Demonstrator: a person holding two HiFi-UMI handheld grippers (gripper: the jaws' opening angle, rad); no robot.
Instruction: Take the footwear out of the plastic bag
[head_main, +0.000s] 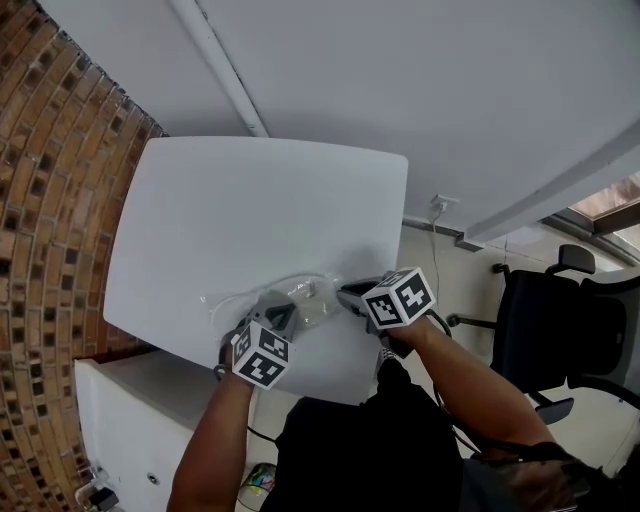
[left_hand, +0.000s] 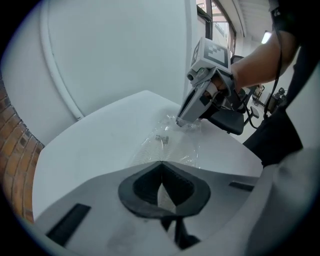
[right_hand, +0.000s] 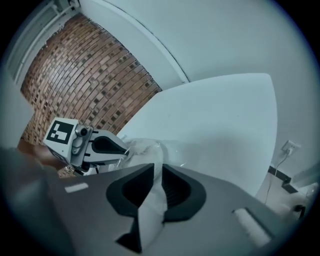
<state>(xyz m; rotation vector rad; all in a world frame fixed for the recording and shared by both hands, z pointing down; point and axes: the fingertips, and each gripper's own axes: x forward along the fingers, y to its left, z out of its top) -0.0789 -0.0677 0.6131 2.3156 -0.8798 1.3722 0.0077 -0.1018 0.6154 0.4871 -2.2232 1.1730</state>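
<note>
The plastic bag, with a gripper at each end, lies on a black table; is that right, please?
Not quite: the head view shows the table white. The plastic bag does lie on it, between the left gripper and right gripper.

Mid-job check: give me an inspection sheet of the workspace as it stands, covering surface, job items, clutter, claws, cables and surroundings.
Surface: white table, bare apart from the job's things.
Job's things: clear plastic bag, crumpled near the table's near edge; white footwear runs from the bag into the right claw.
Clutter: nothing seen.
Grippers: left claw shut, apparently on the bag's film; right claw shut on the footwear.
Cables: one cable hangs from a wall socket beyond the table.
Surroundings: brick wall on the left; office chair on the right.
</note>
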